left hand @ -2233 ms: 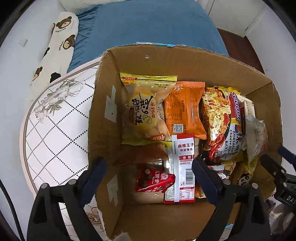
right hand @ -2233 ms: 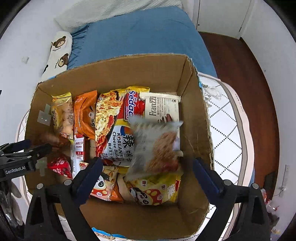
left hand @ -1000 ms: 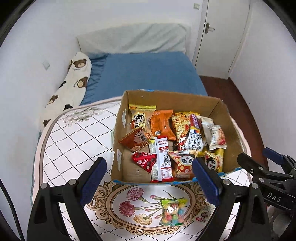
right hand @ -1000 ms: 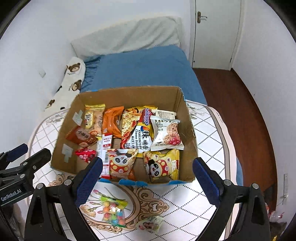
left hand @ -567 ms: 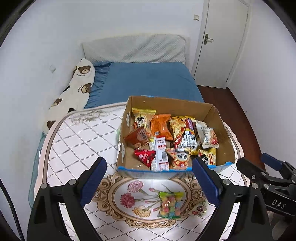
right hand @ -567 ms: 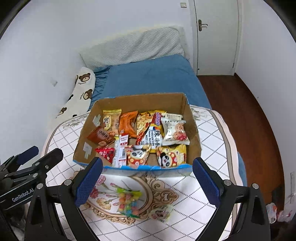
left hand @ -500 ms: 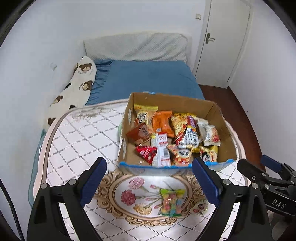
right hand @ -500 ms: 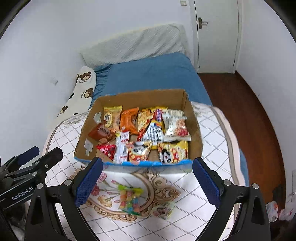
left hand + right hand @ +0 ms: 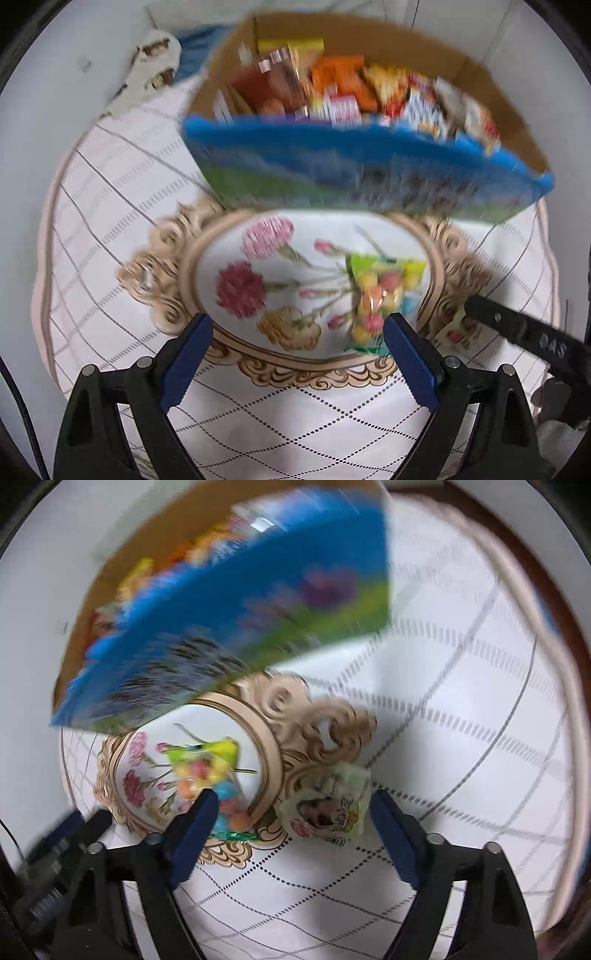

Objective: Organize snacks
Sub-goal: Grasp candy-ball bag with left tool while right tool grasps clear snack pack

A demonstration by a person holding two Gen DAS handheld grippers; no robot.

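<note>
A cardboard box (image 9: 369, 173) with a blue and green front holds several snack packets at the back of the table; it also shows in the right wrist view (image 9: 258, 609). A bag of coloured candy balls (image 9: 376, 295) lies on the tablecloth in front of it, by the right finger of my open, empty left gripper (image 9: 297, 354). In the right wrist view the candy bag (image 9: 207, 775) is by the left finger, and a small pale snack packet (image 9: 328, 808) lies between the fingers of my open, empty right gripper (image 9: 291, 830). Both views are blurred.
The round table has a white checked cloth with a floral medallion (image 9: 258, 288). The right gripper's black body (image 9: 524, 336) shows at the right of the left wrist view. A bear-print pillow (image 9: 147, 74) lies beyond the table at far left.
Both grippers have dropped fast from high above the table to just over the cloth, toward the loose packets in front of the box. Both stay open and empty.
</note>
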